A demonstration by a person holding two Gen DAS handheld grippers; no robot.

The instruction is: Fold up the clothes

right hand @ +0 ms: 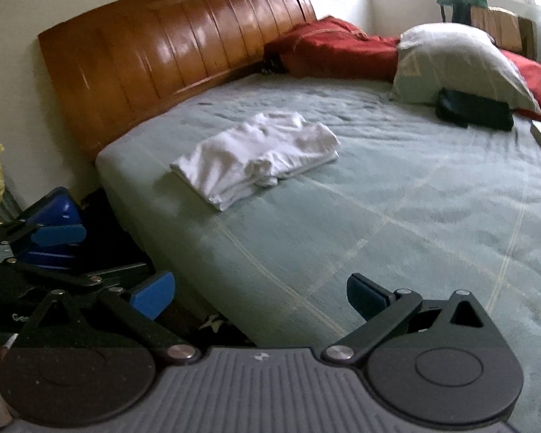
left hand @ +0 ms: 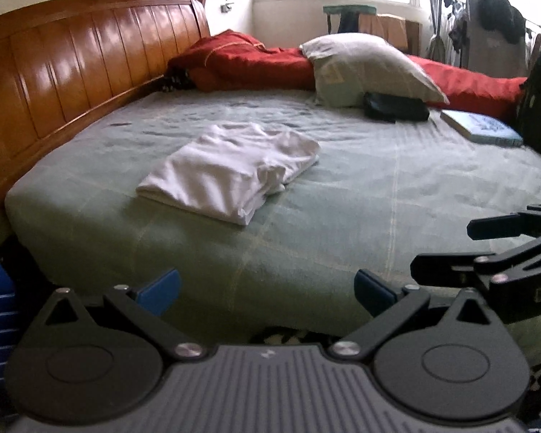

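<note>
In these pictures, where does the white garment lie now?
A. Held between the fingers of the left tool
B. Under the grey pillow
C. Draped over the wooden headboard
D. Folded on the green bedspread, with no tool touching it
D: the white garment rests folded on the green bedspread, while the left tool and the right tool are both open and empty, well short of it.

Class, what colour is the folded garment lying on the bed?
The folded garment is white, lying on the pale green bedcover; the left wrist view shows it best.
</note>
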